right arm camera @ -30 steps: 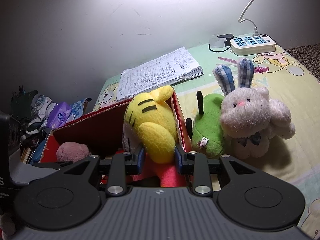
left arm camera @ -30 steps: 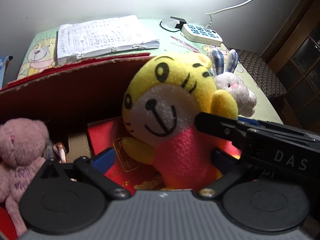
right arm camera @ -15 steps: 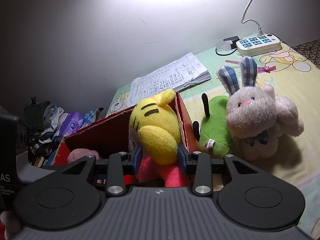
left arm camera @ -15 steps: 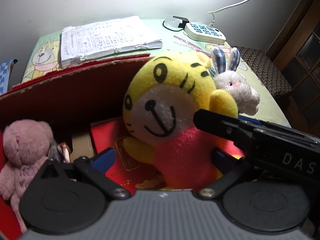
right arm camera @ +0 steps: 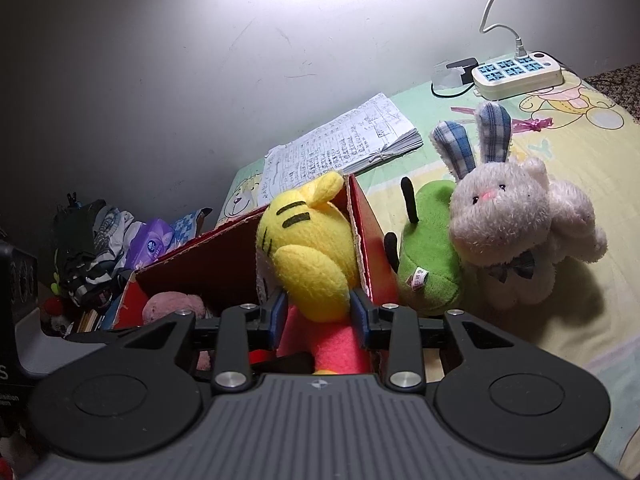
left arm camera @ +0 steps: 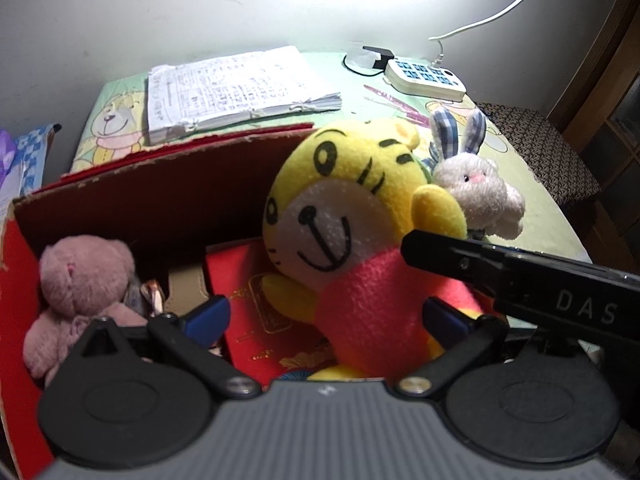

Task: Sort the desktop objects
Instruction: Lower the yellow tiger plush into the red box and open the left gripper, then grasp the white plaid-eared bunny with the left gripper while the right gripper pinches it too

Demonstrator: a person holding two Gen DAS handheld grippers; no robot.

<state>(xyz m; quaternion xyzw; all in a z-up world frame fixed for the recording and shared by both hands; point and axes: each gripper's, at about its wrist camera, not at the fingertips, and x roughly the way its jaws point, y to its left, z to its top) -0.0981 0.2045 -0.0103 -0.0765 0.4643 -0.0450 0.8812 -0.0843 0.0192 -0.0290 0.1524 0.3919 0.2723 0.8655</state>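
A yellow tiger plush [left arm camera: 352, 216] in a red shirt stands upright at the right end of the red cardboard box [left arm camera: 152, 196]. My right gripper [right arm camera: 318, 314] is shut on the tiger plush [right arm camera: 308, 256] at its arm and body; its black finger shows in the left wrist view [left arm camera: 460, 258]. My left gripper [left arm camera: 326, 318] is open, its blue pads either side of the tiger's lower body, not touching. A pink bear plush [left arm camera: 80, 284] sits in the box's left end. A grey rabbit plush [right arm camera: 512, 220] and a green plush [right arm camera: 428, 252] lie on the table outside the box.
A stack of printed papers [left arm camera: 236, 88] lies behind the box. A white power strip [right arm camera: 518, 74] with cable sits at the back right. A red envelope [left arm camera: 260, 304] lies on the box floor. Clutter and a purple tissue pack [right arm camera: 150, 242] sit left of the box.
Both cameras have pulled back and up a little. The tiger plush stays held by the right gripper at the box's right end.
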